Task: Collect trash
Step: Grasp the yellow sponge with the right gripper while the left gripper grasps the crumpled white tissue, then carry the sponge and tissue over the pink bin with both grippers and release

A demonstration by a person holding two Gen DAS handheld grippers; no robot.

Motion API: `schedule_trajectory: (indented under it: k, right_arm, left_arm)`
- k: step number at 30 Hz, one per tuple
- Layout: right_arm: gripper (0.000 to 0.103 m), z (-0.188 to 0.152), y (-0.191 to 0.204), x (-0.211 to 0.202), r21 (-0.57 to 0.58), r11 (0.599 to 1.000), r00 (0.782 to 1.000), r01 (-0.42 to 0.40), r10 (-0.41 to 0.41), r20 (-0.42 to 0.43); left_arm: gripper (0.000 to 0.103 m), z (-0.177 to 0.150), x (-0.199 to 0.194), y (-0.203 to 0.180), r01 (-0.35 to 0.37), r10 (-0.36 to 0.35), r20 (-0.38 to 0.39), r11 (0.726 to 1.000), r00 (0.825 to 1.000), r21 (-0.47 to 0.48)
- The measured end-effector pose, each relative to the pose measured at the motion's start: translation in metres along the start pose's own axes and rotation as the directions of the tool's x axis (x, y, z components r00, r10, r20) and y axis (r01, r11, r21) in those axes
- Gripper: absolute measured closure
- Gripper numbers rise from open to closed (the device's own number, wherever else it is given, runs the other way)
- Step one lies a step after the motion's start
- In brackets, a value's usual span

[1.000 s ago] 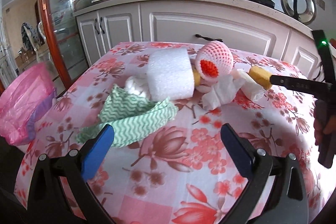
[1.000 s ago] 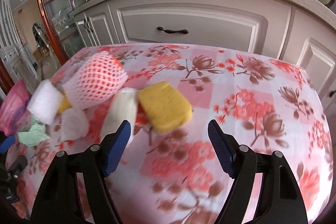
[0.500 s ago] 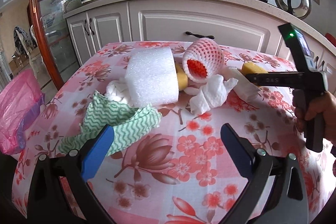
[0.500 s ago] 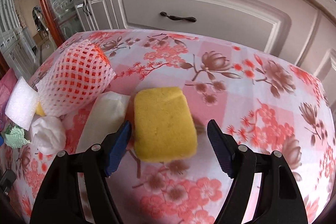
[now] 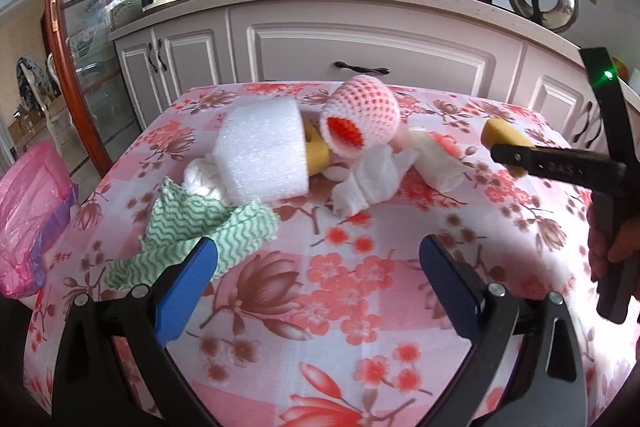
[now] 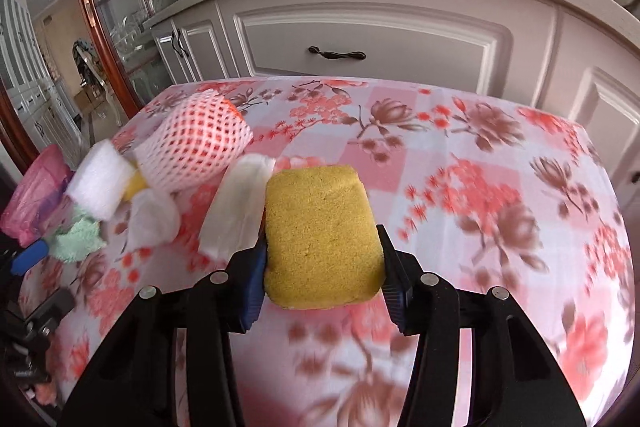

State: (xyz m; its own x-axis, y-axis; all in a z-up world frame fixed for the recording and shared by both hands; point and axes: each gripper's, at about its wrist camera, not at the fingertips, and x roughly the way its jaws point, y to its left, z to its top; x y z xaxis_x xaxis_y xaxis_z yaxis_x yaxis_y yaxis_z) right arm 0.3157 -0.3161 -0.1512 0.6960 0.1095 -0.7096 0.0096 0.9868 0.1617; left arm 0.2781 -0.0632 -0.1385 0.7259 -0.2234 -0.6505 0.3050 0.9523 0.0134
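Observation:
A yellow sponge [image 6: 320, 235] sits between the blue pads of my right gripper [image 6: 322, 243]. The jaws are closing and both pads touch its sides. From the left wrist view the sponge [image 5: 496, 135] shows at the right, just off the cloth, with the right gripper's fingers [image 5: 520, 159] across it. My left gripper [image 5: 320, 251] is open over the table's near part, with nothing between its fingers. Its left finger is beside a green wavy cloth [image 5: 200, 227]. Beyond lie a white foam roll [image 5: 260, 151], a pink fruit net [image 5: 360, 115] and crumpled tissue [image 5: 368, 179].
A pink trash bag [image 5: 28, 207] hangs off the table's left edge. A folded white paper [image 6: 236, 207] lies just left of the sponge. The floral tablecloth [image 5: 360, 307] covers the table; white cabinets [image 5: 360, 43] stand behind it. A person's hand [image 5: 616, 247] holds the right gripper.
My right gripper has moved in over the yellow sponge and narrowed its jaws from wide open until the pads touch it. The left gripper has stayed open and about in place.

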Motion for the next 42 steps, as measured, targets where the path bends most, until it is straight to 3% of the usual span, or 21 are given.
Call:
schedule_trajectory:
  k: [7,12,19,30,32,33,34,42]
  right_arm:
    - [0.054,-0.027,-0.001,-0.033,0.020,1.000,1.000,-0.013,0.013,0.010]
    - [0.054,-0.041,0.003,-0.048,0.025,0.999,0.999,-0.027,0.026,0.022]
    - [0.054,-0.047,0.004,-0.055,0.041,0.999,0.999,-0.036,0.035,0.028]
    - [0.054,-0.048,0.003,-0.048,0.045,0.998,0.999,-0.052,0.052,0.012]
    - [0.054,-0.049,0.002,-0.047,0.045,0.998,0.999,-0.051,0.051,0.012]
    - [0.054,-0.049,0.002,-0.047,0.047,0.997,0.999,-0.053,0.053,0.013]
    - [0.054,-0.049,0.001,-0.047,0.050,0.997,0.998,-0.054,0.053,0.014]
    - [0.054,-0.056,0.008,-0.053,0.038,0.997,0.998,-0.068,0.068,0.020]
  left_arm:
    - [0.005,0.009,0.002,-0.010,0.038,-0.037,-0.007,0.999,0.999,0.027]
    - [0.006,0.022,0.019,-0.008,0.060,-0.060,-0.029,0.998,0.998,-0.011]
    - [0.028,0.035,0.047,-0.023,0.078,-0.076,-0.059,0.997,0.995,0.029]
    - [0.036,0.050,0.090,-0.049,0.030,-0.021,-0.080,0.993,0.997,0.112]
    - [0.050,0.049,0.099,-0.048,0.031,-0.020,-0.104,0.993,0.994,0.111]
    - [0.065,0.047,0.101,-0.048,0.036,-0.023,-0.119,0.993,0.993,0.109]
    - [0.068,0.045,0.103,-0.047,0.048,-0.034,-0.133,0.994,0.991,0.101]
    - [0.071,0.028,0.061,-0.042,0.079,-0.073,-0.077,0.994,0.994,0.075]
